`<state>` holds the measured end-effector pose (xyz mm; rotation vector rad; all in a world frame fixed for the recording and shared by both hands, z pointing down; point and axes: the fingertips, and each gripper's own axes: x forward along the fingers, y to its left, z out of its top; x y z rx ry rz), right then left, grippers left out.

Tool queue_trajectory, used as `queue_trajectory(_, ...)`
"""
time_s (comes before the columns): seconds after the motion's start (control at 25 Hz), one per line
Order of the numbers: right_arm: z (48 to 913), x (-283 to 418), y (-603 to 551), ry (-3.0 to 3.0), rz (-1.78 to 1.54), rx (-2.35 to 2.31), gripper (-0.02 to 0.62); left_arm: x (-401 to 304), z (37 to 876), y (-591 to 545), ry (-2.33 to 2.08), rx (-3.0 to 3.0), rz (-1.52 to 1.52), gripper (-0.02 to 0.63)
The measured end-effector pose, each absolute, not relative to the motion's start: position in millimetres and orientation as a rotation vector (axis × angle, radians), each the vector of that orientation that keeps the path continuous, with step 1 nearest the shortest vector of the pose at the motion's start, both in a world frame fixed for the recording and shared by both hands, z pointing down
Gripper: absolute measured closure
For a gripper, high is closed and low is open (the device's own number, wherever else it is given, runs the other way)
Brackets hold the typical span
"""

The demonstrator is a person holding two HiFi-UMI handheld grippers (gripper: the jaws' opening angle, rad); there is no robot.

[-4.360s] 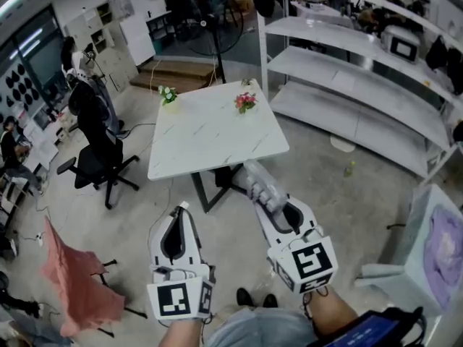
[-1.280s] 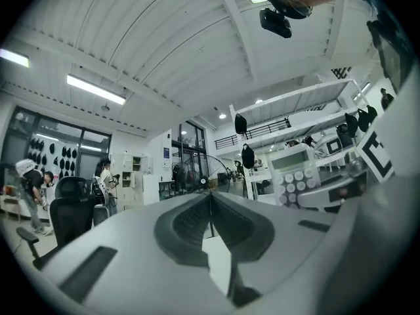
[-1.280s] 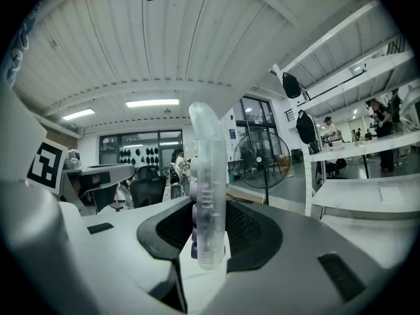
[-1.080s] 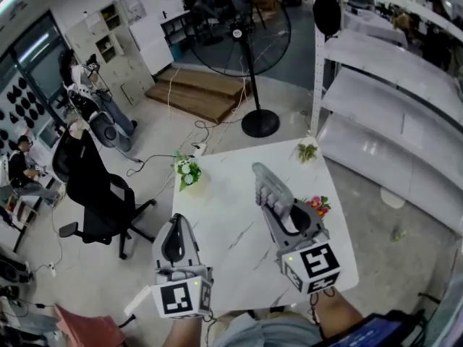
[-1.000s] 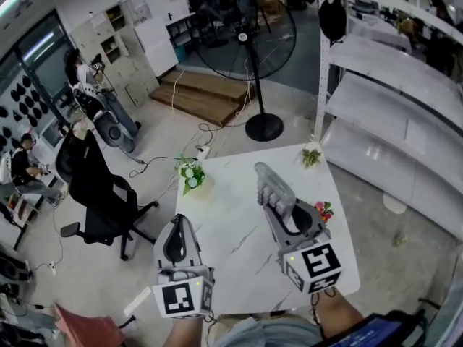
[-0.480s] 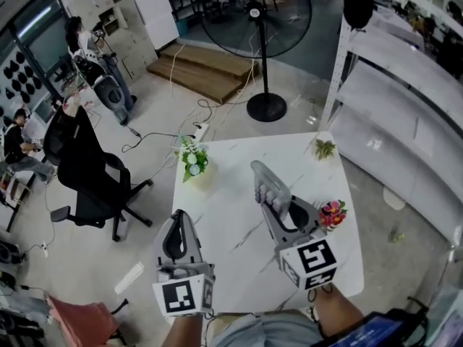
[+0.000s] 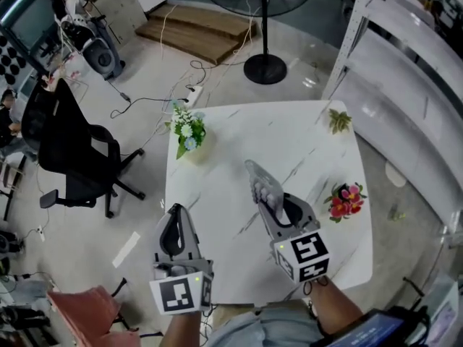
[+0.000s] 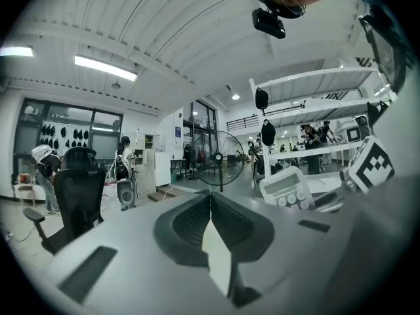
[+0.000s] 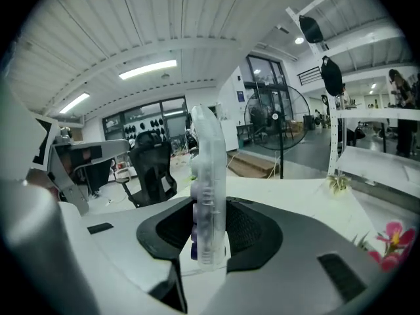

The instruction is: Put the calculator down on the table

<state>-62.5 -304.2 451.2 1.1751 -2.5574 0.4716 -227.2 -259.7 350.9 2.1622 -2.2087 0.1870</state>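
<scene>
A pale grey calculator with round keys stands on edge between the jaws of my right gripper, which is shut on it above the white marble table. In the right gripper view the calculator rises edge-on from the right gripper, with the table beyond it. My left gripper hangs over the table's near left edge, shut and empty. In the left gripper view the left gripper has its jaws meeting, and the calculator shows at the right.
On the table stand a pot of white flowers, a small green plant and pink flowers. A black office chair is at the left, a fan's base behind, white shelving at the right.
Both grippers have sunk toward the table, which now fills more of the head view. The calculator stays in the right gripper. The left gripper stays shut.
</scene>
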Motion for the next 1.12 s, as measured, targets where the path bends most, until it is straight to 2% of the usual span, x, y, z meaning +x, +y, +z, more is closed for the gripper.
queue_trajectory(0.48, 543.2, -71.1, -289.9, -2.412, 0.668, 1.087, 0.448, -232.9, 415.4, -275.3, -2.101, 2.111, 0.247, 0.597)
queue_trajectory(1.12, 570.5, -81.5, -300.6, -2.325, 0.943, 1.122, 0.448, -248.2, 439.6, -290.9, -2.055, 2.088, 0.275, 0.597)
